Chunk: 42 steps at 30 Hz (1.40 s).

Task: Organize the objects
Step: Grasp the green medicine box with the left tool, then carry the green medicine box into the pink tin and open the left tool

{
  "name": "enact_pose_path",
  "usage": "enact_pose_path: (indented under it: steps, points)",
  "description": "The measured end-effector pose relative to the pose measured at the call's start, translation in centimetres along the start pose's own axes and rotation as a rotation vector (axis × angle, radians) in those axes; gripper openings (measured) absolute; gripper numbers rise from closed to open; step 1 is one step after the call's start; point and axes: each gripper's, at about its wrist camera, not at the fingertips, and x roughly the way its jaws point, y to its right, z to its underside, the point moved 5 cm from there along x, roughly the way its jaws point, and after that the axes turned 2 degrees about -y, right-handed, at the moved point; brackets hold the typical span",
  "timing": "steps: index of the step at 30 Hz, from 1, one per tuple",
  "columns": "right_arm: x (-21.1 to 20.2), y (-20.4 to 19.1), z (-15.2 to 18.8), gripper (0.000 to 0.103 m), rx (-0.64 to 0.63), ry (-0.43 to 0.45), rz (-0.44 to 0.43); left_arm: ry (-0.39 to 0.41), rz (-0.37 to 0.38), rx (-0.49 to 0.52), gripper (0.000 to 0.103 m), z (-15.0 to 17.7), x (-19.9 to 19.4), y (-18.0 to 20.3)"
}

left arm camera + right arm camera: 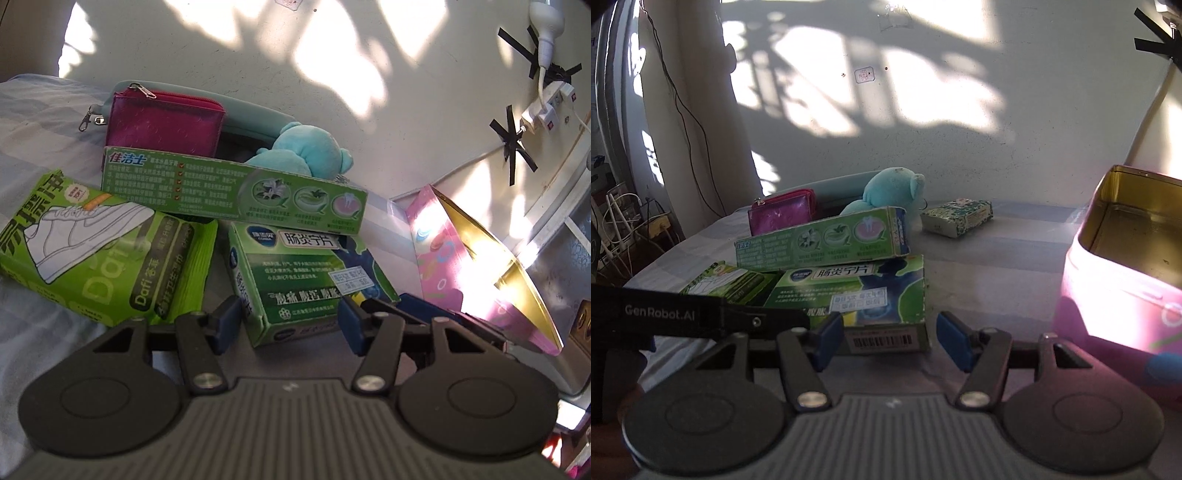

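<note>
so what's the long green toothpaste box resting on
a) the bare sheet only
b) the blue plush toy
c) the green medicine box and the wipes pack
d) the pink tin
c: the toothpaste box lies across the top of the green medicine box, its other end over the wipes pack; the pink tin stands apart to the right.

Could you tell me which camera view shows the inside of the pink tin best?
The right wrist view: the pink tin faces the camera with its open top, so its gold interior is visible. In the left wrist view the tin appears side-on and sun-glared, showing mainly the outer wall and the rim.
</note>
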Motion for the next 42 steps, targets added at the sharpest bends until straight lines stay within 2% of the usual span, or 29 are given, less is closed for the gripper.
enact_pose_path:
  steps: [2, 4, 7, 10, 13, 17, 19, 21, 22, 24, 26, 29, 30, 32, 34, 37, 40, 42]
  points:
    - [0.3, -0.1, 0.0, 0.063, 0.001, -0.022, -0.038, -0.001, 0.000, -0.011, 0.060, -0.1, 0.1, 0.0]
    - [0.2, -0.4, 0.2, 0.063, -0.007, -0.021, -0.040, 0.001, -0.007, -0.012, 0.059, 0.1, 0.0, 0.1]
    - [-0.2, -0.9, 0.4, 0.057, -0.034, -0.014, -0.014, 0.005, -0.021, -0.001, 0.059, 0.6, -0.5, 0.4]
    - [-1.3, -1.4, 1.1, 0.056, -0.054, -0.017, 0.007, -0.010, -0.009, 0.018, 0.059, 1.4, -1.4, 0.9]
    - [-3.3, -1.9, 2.5, 0.056, -0.084, -0.034, 0.031, -0.037, 0.023, 0.067, 0.059, 3.0, -2.7, 1.6]
    - [-8.0, -2.1, 5.0, 0.056, -0.068, -0.051, -0.009, -0.102, 0.115, 0.128, 0.061, 5.4, -4.9, 2.6]
    - [-10.3, -2.0, 6.2, 0.056, -0.066, -0.046, -0.048, -0.142, 0.166, 0.137, 0.068, 6.4, -5.4, 2.8]
    - [-11.5, -1.7, 6.6, 0.056, -0.053, -0.034, -0.052, -0.160, 0.180, 0.140, 0.072, 6.4, -5.4, 3.1]
    - [-11.6, -1.7, 6.6, 0.058, -0.068, -0.030, -0.035, -0.163, 0.181, 0.135, 0.075, 6.1, -5.3, 3.3]
    - [-11.1, -1.5, 6.4, 0.059, -0.103, -0.033, 0.006, -0.157, 0.178, 0.120, 0.075, 5.5, -4.9, 3.6]
    - [-10.2, -1.5, 6.2, 0.059, -0.121, -0.053, -0.004, -0.159, 0.164, 0.113, 0.074, 5.2, -4.4, 3.9]
    - [-8.8, -2.0, 6.3, 0.061, -0.174, -0.084, 0.000, -0.188, 0.143, 0.154, 0.072, 5.5, -3.3, 4.2]
    - [-8.2, -2.1, 6.5, 0.064, -0.187, -0.085, 0.015, -0.163, 0.126, 0.185, 0.068, 5.5, -3.3, 4.5]
    - [-7.7, -2.1, 6.4, 0.061, -0.214, -0.063, 0.070, -0.164, 0.101, 0.235, 0.068, 5.5, -3.3, 5.5]
    - [-8.5, -1.8, 5.9, 0.061, -0.197, -0.027, 0.077, -0.130, 0.093, 0.270, 0.068, 4.6, -3.8, 6.6]
    - [-11.5, -0.9, 3.8, 0.060, -0.192, 0.101, 0.118, -0.042, 0.157, 0.327, 0.068, 1.8, -5.1, 9.6]
    - [-14.8, 1.0, 1.1, 0.060, -0.191, 0.241, 0.202, 0.037, 0.222, 0.397, 0.069, -0.7, -5.0, 13.9]
    - [-15.9, 2.7, -0.1, 0.060, -0.173, 0.286, 0.252, 0.077, 0.248, 0.448, 0.069, -1.6, -3.9, 16.8]
